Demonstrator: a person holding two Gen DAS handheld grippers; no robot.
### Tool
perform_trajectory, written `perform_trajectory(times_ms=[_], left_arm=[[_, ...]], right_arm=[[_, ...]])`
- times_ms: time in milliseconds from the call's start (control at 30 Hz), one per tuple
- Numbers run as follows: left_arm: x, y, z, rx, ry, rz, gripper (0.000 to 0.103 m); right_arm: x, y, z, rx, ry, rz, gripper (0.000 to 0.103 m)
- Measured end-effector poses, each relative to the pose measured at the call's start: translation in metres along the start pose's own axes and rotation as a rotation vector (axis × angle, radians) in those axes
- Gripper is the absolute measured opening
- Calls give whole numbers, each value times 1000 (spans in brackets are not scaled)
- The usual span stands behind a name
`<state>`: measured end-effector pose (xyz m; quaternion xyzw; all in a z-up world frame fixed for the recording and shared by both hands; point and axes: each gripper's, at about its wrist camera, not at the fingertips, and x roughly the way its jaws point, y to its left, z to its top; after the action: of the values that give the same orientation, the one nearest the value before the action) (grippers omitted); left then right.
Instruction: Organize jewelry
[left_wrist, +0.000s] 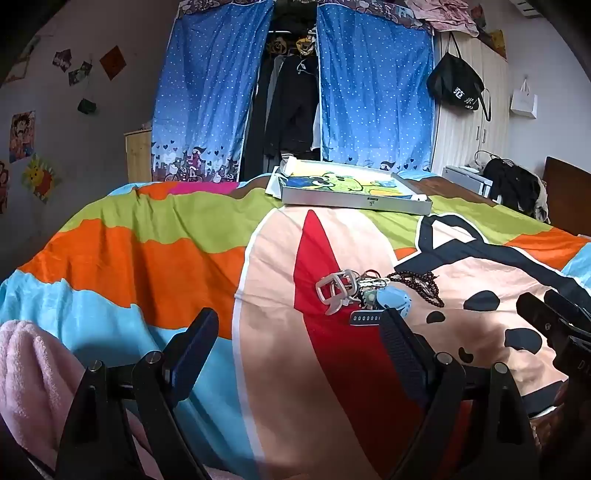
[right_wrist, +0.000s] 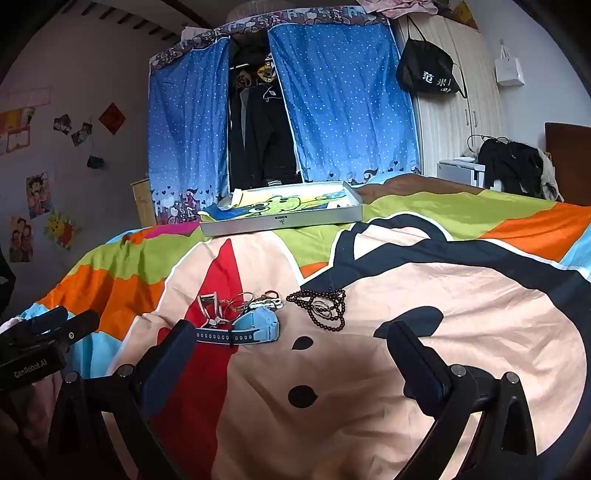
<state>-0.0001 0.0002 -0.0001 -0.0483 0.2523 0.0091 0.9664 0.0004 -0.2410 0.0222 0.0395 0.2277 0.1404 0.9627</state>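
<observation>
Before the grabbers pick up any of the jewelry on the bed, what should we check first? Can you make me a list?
1. Left gripper open and holding nothing: ok.
2. Right gripper open and holding nothing: ok.
3. Blue watch lies free to grab: not ok, its strap runs under the keys and rings and the white clip.
4. Bead necklace apart from the pile: ok, though small silver rings rest on top of it.
5. Box at the far end of the bed is open: ok.
6. Room inside the box for jewelry: cannot tell, a cartoon sheet covers its inside.
</observation>
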Motion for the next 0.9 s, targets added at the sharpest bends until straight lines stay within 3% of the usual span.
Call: perform_trajectory(times_ms=[900], left_arm=[[3, 3, -1, 4, -1, -1, 85]], right_arm=[[4, -5, -2, 26, 30, 10, 103]])
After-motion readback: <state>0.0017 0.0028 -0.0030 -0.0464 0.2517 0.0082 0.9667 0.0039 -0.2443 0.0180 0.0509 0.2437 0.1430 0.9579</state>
